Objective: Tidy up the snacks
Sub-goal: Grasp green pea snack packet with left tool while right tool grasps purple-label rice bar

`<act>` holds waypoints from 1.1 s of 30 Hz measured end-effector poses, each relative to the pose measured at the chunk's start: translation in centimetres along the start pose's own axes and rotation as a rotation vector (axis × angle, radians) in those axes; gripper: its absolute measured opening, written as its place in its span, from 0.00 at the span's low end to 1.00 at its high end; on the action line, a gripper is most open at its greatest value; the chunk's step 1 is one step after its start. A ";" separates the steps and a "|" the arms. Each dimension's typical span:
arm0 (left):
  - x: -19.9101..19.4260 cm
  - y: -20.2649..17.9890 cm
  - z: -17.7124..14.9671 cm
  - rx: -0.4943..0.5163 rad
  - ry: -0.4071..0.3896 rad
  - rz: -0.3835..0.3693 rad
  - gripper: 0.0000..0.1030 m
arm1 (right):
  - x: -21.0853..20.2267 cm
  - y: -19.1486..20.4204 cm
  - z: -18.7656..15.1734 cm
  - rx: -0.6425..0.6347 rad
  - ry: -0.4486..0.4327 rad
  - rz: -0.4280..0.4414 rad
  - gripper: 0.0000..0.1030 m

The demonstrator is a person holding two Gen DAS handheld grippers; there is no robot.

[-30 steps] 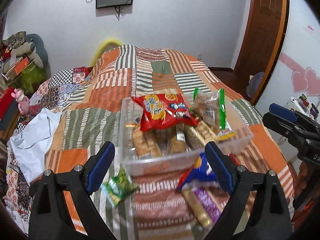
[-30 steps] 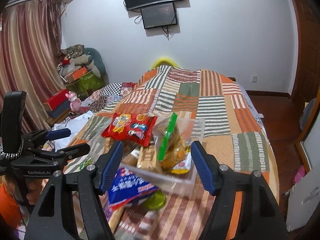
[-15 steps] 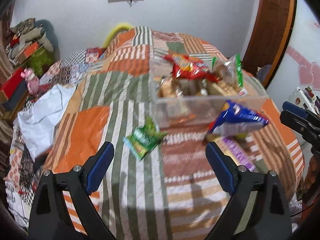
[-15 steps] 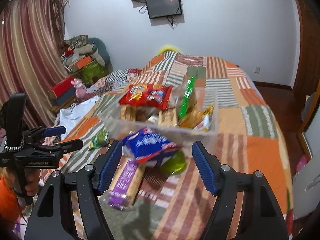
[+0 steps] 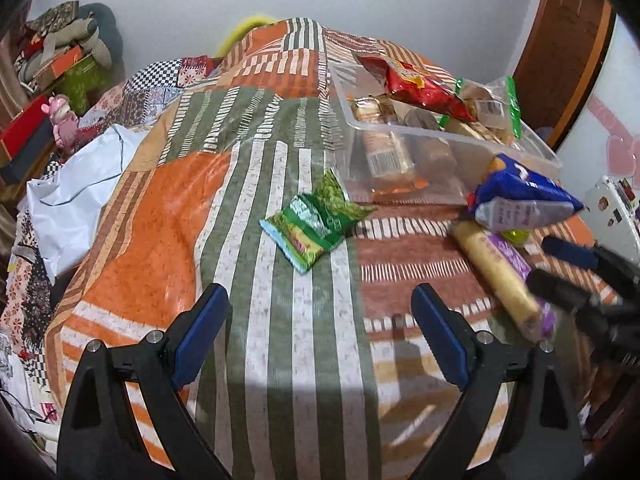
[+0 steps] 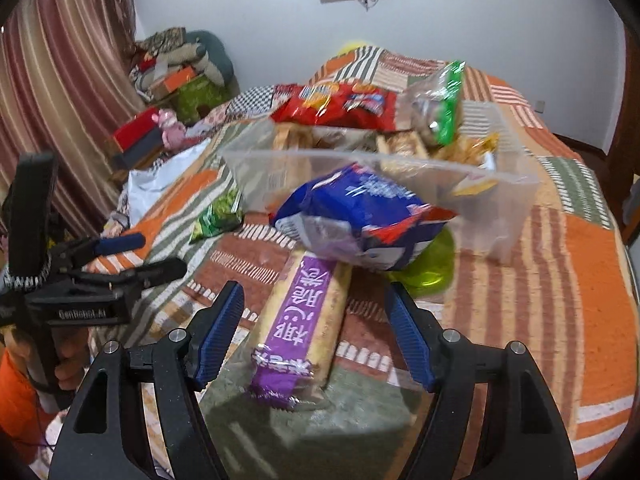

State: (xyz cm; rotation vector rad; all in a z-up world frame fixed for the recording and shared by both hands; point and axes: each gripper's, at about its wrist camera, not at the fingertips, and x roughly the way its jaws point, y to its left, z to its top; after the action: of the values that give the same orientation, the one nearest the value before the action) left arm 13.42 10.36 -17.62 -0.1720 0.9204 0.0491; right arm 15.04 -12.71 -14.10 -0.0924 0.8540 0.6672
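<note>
1. My left claw (image 5: pixel 320 336) hangs over the bed (image 5: pixel 168 216), its blue-padded fingers (image 5: pixel 200 332) spread wide apart with nothing between them.
2. Ahead of it, just beyond the fingertips, a green snack packet (image 5: pixel 316 226) lies flat on the striped quilt, touching neither finger.
3. My right claw (image 6: pixel 314 334) is also spread wide and grips nothing; in the left view it shows at the right edge (image 5: pixel 560 264).
4. Between and just beyond its fingers lies a long biscuit pack with a purple label (image 6: pixel 304 324), pointing away from me.
5. A blue snack bag (image 6: pixel 360 220) rests on the far end of that biscuit pack, leaning against the near wall of the clear plastic bin (image 6: pixel 512 196).
6. Something lime green (image 6: pixel 432 268) sits on the quilt under the blue bag's right side; I cannot tell what it is.
7. The bin stands on the bed and holds wrapped bread rolls, a red snack bag (image 6: pixel 340 106) across its top and a clear bag with a green strip (image 6: pixel 440 104).
8. From the right view the green packet (image 6: pixel 218 218) lies left of the bin, near its corner.
</note>
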 end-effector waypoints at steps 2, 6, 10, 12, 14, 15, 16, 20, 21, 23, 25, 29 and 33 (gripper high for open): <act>0.7 -0.1 0.6 0.000 0.001 -0.001 0.91 | 0.6 0.4 -0.2 0.000 0.013 0.002 0.67; 2.8 -0.5 2.1 0.015 0.023 0.021 0.91 | 1.6 0.4 -0.1 0.015 0.042 0.019 0.67; 4.6 -0.7 3.3 0.033 0.039 0.040 0.91 | 2.3 0.2 -0.3 0.017 0.062 0.014 0.57; 5.6 -0.7 3.7 0.051 0.048 0.061 0.91 | 2.3 0.1 -0.3 0.016 0.061 0.016 0.57; 6.4 -0.4 4.0 0.048 0.054 0.070 0.91 | 2.3 0.2 -0.4 0.008 0.054 0.009 0.54; 6.6 -0.2 4.1 0.037 0.058 0.061 0.91 | 2.3 0.2 -0.5 0.002 0.054 0.008 0.53; 6.7 0.0 4.2 0.026 0.057 0.053 0.91 | 2.3 0.2 -0.5 -0.002 0.053 0.010 0.52; 6.8 0.4 4.1 0.010 0.045 0.031 0.75 | 2.5 0.5 -0.5 -0.008 0.047 0.008 0.50; 6.7 0.4 4.1 0.010 0.040 0.034 0.70 | 2.4 0.4 -0.6 -0.006 0.045 0.009 0.49; 6.5 0.2 3.9 0.021 0.032 0.032 0.56 | 2.5 0.5 -0.4 -0.001 0.045 0.014 0.48; 6.1 -0.1 3.7 0.042 0.025 0.035 0.45 | 2.4 0.4 -0.4 0.002 0.043 0.013 0.45; 5.1 -0.8 2.9 0.079 0.011 0.054 0.42 | 2.1 0.4 -0.4 -0.007 0.041 0.008 0.42; 3.6 -0.8 2.1 0.065 0.000 0.036 0.42 | 1.7 0.5 -0.5 -0.022 0.040 0.004 0.41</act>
State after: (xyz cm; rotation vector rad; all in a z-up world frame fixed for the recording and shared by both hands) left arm 17.37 9.83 -19.15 -0.0951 0.9240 0.0525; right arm 15.21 -11.64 -15.57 -0.1240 0.8852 0.6806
